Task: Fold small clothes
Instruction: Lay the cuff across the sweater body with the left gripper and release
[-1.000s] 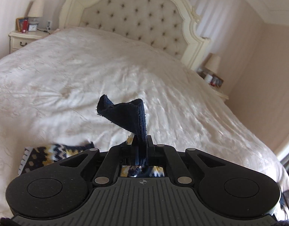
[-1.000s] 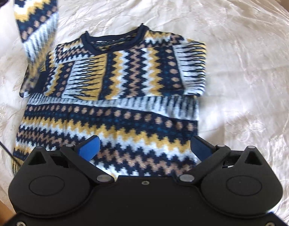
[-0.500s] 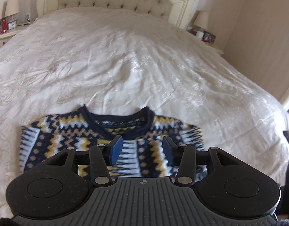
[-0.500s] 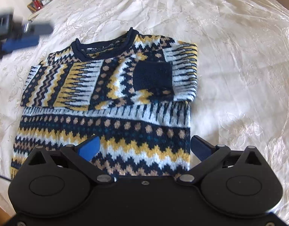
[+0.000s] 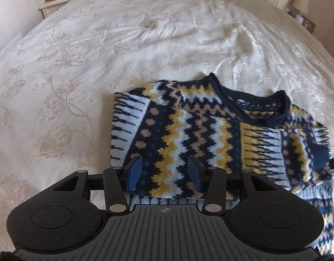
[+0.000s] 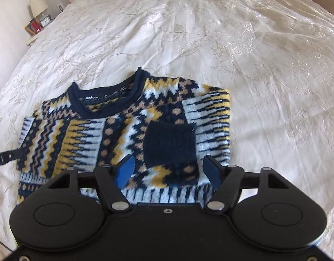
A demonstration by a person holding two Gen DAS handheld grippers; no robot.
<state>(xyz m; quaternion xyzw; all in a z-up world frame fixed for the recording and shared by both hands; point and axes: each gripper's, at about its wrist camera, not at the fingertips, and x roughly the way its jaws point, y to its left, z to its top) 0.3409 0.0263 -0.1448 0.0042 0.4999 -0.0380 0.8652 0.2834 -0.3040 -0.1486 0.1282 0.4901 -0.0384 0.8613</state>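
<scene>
Over the navy, yellow and white zigzag knitted sweater (image 6: 127, 134) on the cream embroidered bedspread (image 6: 254, 54), your left gripper (image 5: 164, 175) and right gripper (image 6: 169, 170) both hover half-open and empty; pinch the hem corners evenly and fold up squarely.

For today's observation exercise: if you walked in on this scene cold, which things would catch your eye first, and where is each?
First, the patterned sweater in navy, yellow and white, lying flat on the cream bedspread with both sleeves folded across its chest. Next, the solid navy cuff, a dark block against the zigzags, just ahead of the open right gripper. The open left gripper hovers over the sweater's other side.
</scene>
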